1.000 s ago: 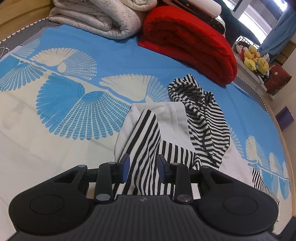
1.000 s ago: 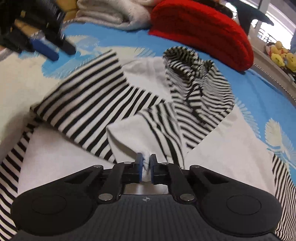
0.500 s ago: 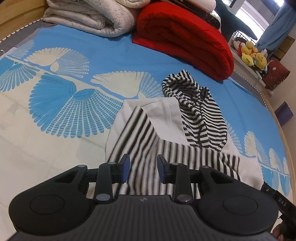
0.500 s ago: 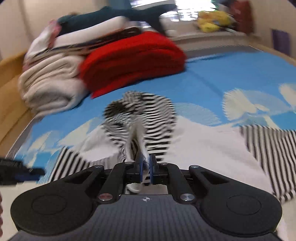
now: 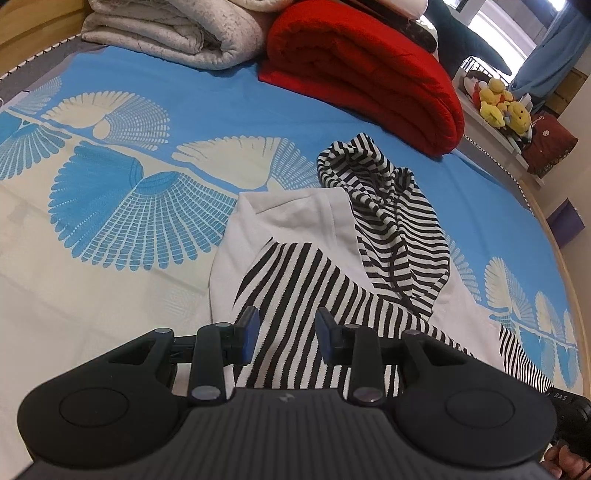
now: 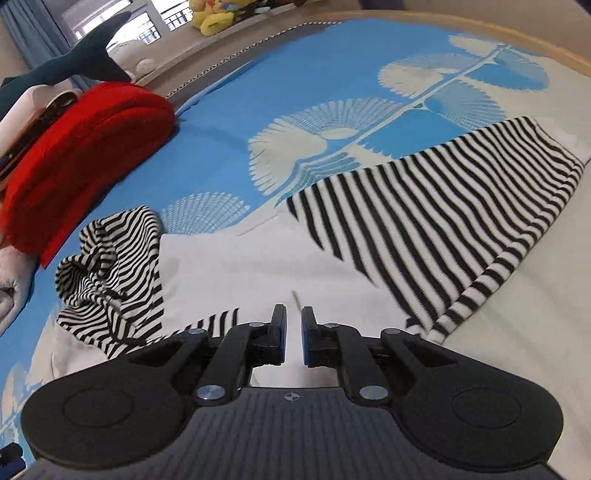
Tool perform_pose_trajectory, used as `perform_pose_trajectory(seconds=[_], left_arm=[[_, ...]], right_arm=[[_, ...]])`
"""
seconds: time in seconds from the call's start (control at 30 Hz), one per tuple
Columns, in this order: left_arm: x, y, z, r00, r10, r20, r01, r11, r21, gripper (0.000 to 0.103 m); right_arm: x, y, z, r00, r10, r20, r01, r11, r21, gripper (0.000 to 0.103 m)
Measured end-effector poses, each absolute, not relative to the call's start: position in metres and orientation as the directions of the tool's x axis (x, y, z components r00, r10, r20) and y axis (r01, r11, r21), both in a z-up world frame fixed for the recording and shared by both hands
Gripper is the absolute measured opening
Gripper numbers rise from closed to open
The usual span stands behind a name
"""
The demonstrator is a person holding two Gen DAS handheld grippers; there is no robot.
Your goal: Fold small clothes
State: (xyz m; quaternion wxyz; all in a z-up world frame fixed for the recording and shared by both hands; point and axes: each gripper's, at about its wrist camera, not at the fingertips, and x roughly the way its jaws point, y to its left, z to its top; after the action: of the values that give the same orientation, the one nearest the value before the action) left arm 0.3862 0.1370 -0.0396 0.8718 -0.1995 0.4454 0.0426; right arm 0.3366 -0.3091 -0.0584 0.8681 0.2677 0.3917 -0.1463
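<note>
Left wrist view: the left gripper [image 5: 283, 334] hangs low over a small white hooded top with black-and-white striped sleeves and hood [image 5: 310, 218], which lies spread on a blue and cream bedsheet with a fan pattern [image 5: 110, 206]. The jaws are parted and are opening, and one folded-over striped sleeve [image 5: 295, 295] passes under the gap between them. The blue pads do not press on the cloth. The striped hood [image 5: 384, 206] lies crumpled at the upper end of the top, with a drawstring running down it. Behind the top, at the head of the bed, a folded red blanket [image 5: 362, 70] lies beside a folded grey-white quilt [image 5: 177, 33]. Yellow plush toys [image 5: 498, 103] sit on a ledge at the far right.

In the right wrist view, the right gripper [image 6: 293, 338] is just above the white body of the top [image 6: 258, 266]. Its jaws stand with only a narrow slit between them and are opening; no cloth is pinched between them. The other striped sleeve [image 6: 436, 221] lies stretched out flat to the right, and the hood [image 6: 110, 266] is at the left.
</note>
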Motion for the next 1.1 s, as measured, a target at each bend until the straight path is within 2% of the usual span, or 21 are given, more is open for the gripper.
perform_pose_trajectory(seconds=[0.07,0.1,0.13,0.2,0.27,0.37,0.47,0.53,0.6,0.67,1.1], left_arm=[[0.386,0.137,-0.040,0.599,-0.103,-0.794,-0.251,0.917,-0.308,0.038],[0.386,0.136,-0.040,0.598,-0.102,-0.795,-0.252,0.918,-0.307,0.038],[0.386,0.136,-0.041,0.597,-0.102,-0.796,-0.252,0.918,-0.306,0.038],[0.386,0.136,-0.041,0.596,-0.102,-0.797,-0.252,0.918,-0.306,0.038],[0.386,0.135,-0.041,0.596,-0.103,-0.797,-0.251,0.918,-0.306,0.038],[0.386,0.134,-0.042,0.595,-0.105,-0.797,-0.250,0.918,-0.307,0.038],[0.387,0.134,-0.042,0.594,-0.108,-0.797,-0.249,0.917,-0.310,0.038],[0.387,0.134,-0.042,0.595,-0.108,-0.796,-0.249,0.917,-0.311,0.038],[0.386,0.135,-0.041,0.596,-0.108,-0.796,-0.249,0.918,-0.310,0.038],[0.386,0.135,-0.041,0.596,-0.107,-0.796,-0.250,0.917,-0.310,0.038],[0.386,0.139,-0.041,0.597,-0.105,-0.795,-0.254,0.916,-0.311,0.038]], right_arm=[[0.338,-0.309,-0.058,0.656,-0.041,-0.753,0.457,0.816,0.354,0.014],[0.339,-0.309,-0.059,0.654,-0.035,-0.756,0.457,0.815,0.357,0.023],[0.340,-0.309,-0.061,0.646,-0.028,-0.763,0.460,0.812,0.360,0.028],[0.340,-0.311,-0.066,0.617,0.006,-0.787,0.463,0.806,0.369,0.045],[0.343,-0.308,-0.076,0.566,0.048,-0.823,0.461,0.809,0.364,0.052],[0.347,-0.301,-0.094,0.479,0.050,-0.876,0.470,0.828,0.305,0.052],[0.347,-0.297,-0.102,0.459,0.042,-0.888,0.464,0.841,0.279,0.052],[0.348,-0.291,-0.100,0.468,0.031,-0.883,0.433,0.863,0.259,0.046],[0.348,-0.288,-0.098,0.483,0.047,-0.874,0.414,0.868,0.275,0.013],[0.349,-0.286,-0.097,0.498,0.037,-0.867,0.405,0.874,0.270,0.004],[0.339,-0.286,-0.052,0.696,-0.034,-0.717,0.355,0.885,0.303,0.002]])
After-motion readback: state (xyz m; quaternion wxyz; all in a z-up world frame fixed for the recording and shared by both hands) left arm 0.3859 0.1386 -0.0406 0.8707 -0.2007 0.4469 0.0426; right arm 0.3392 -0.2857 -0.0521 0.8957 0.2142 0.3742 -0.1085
